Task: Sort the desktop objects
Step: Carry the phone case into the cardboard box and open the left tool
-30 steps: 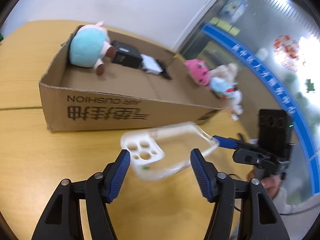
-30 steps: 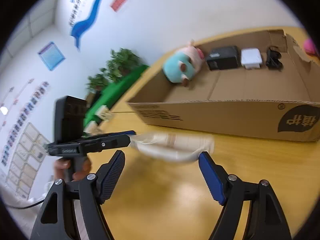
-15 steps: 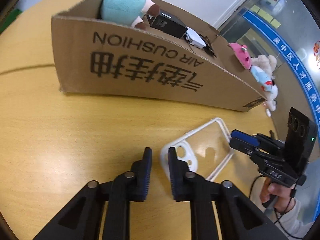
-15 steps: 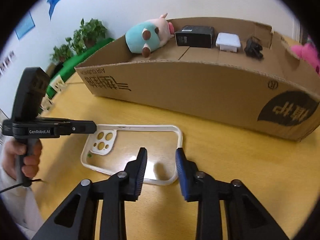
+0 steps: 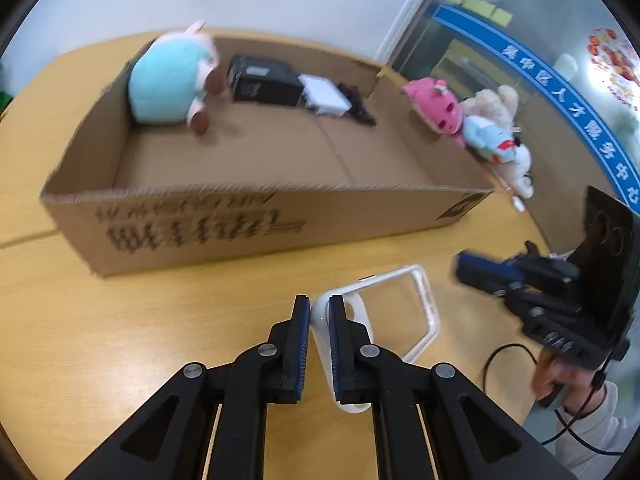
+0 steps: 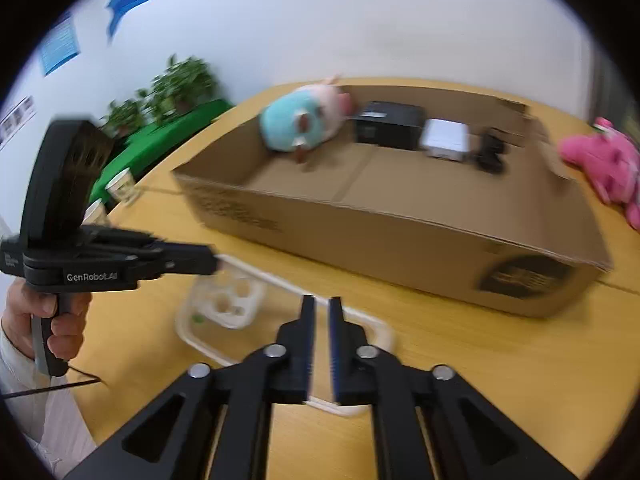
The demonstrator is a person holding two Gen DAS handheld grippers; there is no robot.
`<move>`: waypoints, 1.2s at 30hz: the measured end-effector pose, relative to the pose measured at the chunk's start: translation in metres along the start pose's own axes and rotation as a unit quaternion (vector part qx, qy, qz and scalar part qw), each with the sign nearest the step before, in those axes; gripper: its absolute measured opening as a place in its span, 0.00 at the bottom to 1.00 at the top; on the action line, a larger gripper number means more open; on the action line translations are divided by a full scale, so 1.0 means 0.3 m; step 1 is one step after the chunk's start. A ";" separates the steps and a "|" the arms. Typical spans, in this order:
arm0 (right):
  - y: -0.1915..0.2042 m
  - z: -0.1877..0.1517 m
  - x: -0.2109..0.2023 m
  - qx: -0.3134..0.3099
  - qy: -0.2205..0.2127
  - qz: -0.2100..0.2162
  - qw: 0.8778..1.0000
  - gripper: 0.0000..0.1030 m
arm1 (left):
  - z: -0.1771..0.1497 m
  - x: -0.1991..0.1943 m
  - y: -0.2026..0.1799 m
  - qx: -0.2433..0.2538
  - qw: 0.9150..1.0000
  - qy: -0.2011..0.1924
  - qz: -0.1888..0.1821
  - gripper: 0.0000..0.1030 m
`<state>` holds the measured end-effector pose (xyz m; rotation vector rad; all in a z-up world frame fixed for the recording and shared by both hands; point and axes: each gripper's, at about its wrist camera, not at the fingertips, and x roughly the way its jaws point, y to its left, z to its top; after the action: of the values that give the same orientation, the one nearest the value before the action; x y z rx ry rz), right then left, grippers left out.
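Observation:
A clear phone case with a white rim lies low over the wooden table, in front of a long cardboard box. My left gripper is shut on the case's camera end. My right gripper is shut on the other end of the phone case. The box holds a teal plush, a black box, a white adapter and a small black item.
A pink plush, a beige plush and a blue-and-white plush lie past the box's right end. Potted plants and a green surface stand beyond the table's left edge. A paper cup sits there.
Both grippers closed from wide open onto the phone case's two ends. Since half a second ago the views have risen and show more of the box's inside.

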<state>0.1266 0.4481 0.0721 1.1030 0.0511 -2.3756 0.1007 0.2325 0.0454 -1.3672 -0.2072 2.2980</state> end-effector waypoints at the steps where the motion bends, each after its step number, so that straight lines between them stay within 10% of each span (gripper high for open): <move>1: -0.026 -0.011 -0.008 0.011 0.003 -0.009 1.000 0.42 | -0.010 0.012 0.015 -0.009 1.000 0.009 0.004 0.07; 2: -0.055 -0.029 -0.015 0.027 0.005 -0.019 0.999 0.61 | -0.018 0.022 0.018 -0.013 1.000 0.011 0.006 0.07; 6: -0.105 -0.097 0.028 0.057 0.037 -0.015 0.998 0.63 | -0.047 0.074 0.046 -0.034 0.999 0.039 0.015 0.15; 12: -0.069 -0.131 0.118 0.037 0.066 -0.010 0.997 0.20 | -0.091 0.058 0.039 -0.033 0.998 0.042 0.035 0.39; 17: -0.038 -0.153 0.137 0.023 0.068 -0.009 0.997 0.08 | -0.131 0.081 0.015 -0.021 0.997 0.046 0.058 0.09; 24: -0.022 -0.097 0.043 0.030 0.034 0.002 0.999 0.08 | -0.059 -0.015 0.002 -0.020 0.998 -0.010 0.053 0.05; 31: 0.024 0.187 -0.121 0.000 -0.066 -0.001 0.998 0.08 | 0.228 -0.268 -0.036 0.031 0.990 -0.126 0.063 0.03; 36: 0.003 0.378 -0.023 0.009 -0.069 0.017 0.997 0.08 | 0.405 -0.275 0.048 0.035 0.989 -0.118 0.081 0.03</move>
<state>0.0511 0.4228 0.1530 0.9376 -0.0367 -2.4198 0.0248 0.1946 0.1660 -1.1121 -0.0908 2.5773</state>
